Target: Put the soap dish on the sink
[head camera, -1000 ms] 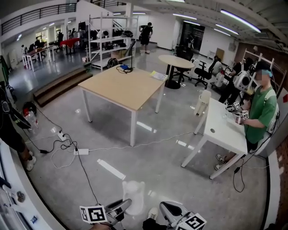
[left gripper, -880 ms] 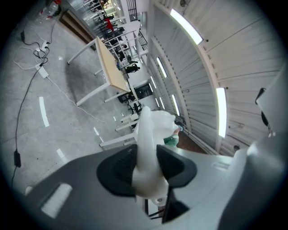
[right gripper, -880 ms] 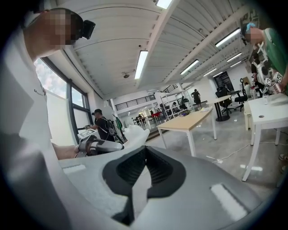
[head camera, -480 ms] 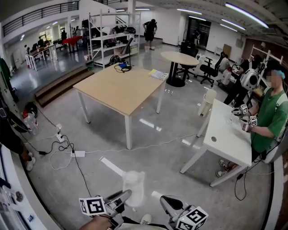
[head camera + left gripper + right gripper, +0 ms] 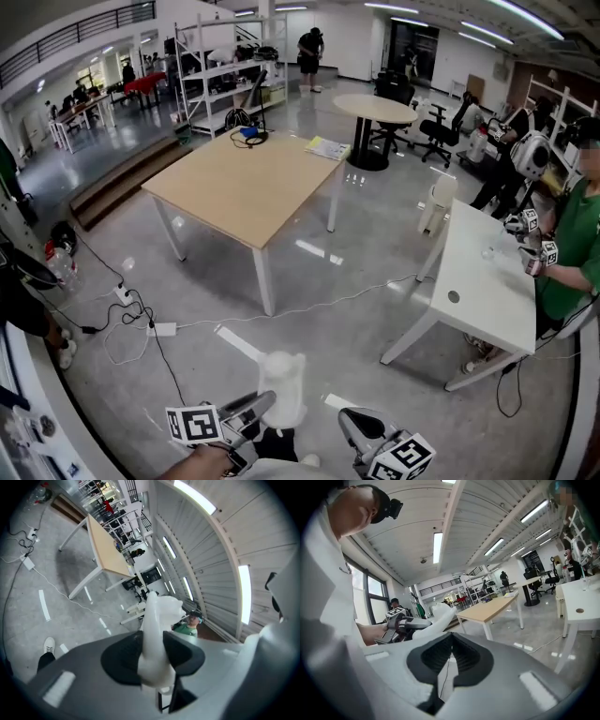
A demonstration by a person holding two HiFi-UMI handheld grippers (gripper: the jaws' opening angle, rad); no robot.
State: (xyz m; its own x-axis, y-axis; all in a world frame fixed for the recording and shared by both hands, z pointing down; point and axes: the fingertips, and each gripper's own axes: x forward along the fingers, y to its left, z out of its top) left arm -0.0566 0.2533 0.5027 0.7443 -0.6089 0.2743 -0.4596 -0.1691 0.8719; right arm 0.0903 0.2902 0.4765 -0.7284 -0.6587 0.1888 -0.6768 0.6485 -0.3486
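My left gripper is at the bottom edge of the head view, shut on a white soap dish that sticks up and forward above the floor. In the left gripper view both dark pads clamp the soap dish on its sides. To its right my right gripper is shut with nothing in it. In the right gripper view its pads meet, and the soap dish shows to the left in the left gripper. No sink is in view.
A tan table stands ahead on the grey floor, a white table to the right with a person in green behind it. Cables and a power strip lie on the floor at left. Shelves and a round table stand farther back.
Both grippers have travelled forward across the floor together, so the tables sit slightly differently in the head view. The left gripper's hold on the soap dish is the same.
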